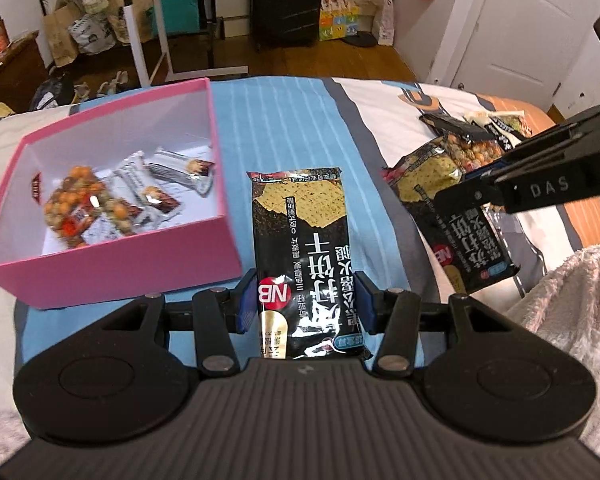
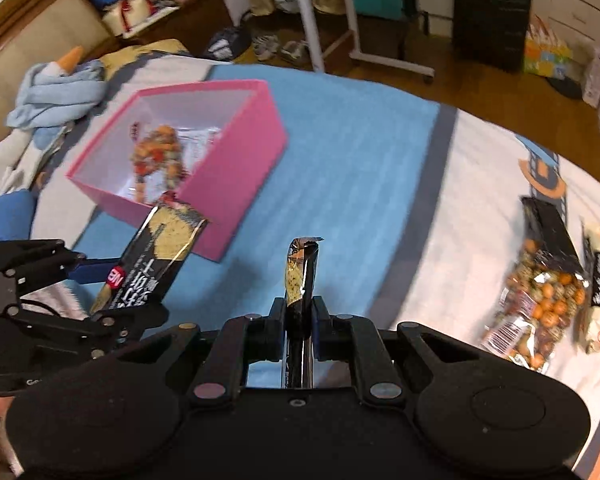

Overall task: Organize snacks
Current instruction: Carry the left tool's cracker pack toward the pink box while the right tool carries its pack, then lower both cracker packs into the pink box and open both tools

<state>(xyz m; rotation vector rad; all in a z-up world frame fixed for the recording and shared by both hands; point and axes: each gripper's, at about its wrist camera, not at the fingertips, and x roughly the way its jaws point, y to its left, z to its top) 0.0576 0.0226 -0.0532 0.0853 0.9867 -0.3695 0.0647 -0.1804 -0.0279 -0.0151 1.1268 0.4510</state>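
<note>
Halfway through the snack tidy-up on the bed, a cracker packet in each of my tools.

My left tool (image 1: pixel 306 300) grips one black cracker packet (image 1: pixel 300 248) beside the pink box (image 1: pixel 120 264), which holds several snacks at left of frame; my right tool (image 2: pixel 298 320) clamps a second packet (image 2: pixel 302 276) edge-on. A small pile of snacks (image 2: pixel 548 300) waits at right.
</note>
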